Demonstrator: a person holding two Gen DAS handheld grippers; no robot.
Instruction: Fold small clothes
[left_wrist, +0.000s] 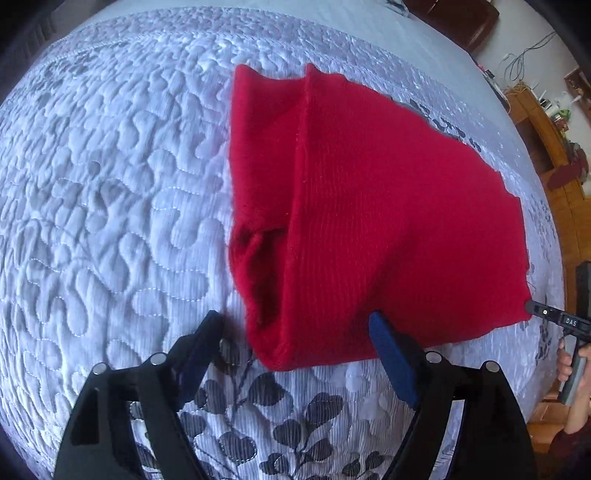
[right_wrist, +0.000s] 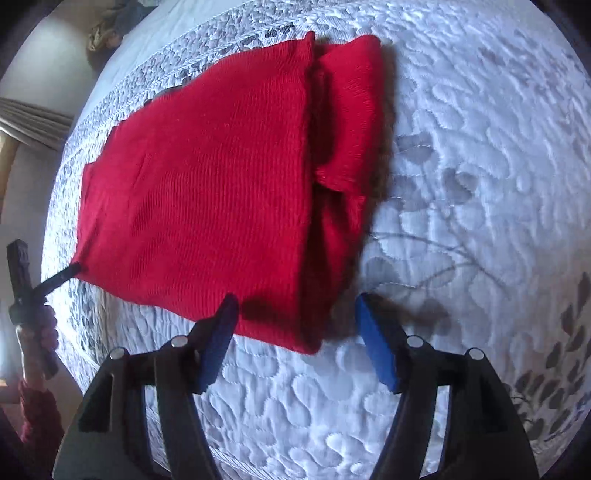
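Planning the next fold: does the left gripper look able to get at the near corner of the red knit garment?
Probably yes. The left gripper is open, its fingers straddling the near corner of the red knit garment, which lies flat on the quilted bedspread with nothing over it.

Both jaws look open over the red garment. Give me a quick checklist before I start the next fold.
1. Left gripper jaws open, nothing clamped: ok.
2. Right gripper jaws open, nothing clamped: ok.
3. Red garment lying on the quilted bedspread, free of both grippers: ok.
4. Top layer flat, no big wrinkles: ok.
5. Folded edge tidy: not ok; a bunched layer shows under the flap.
6. Far edges aligned: cannot tell.
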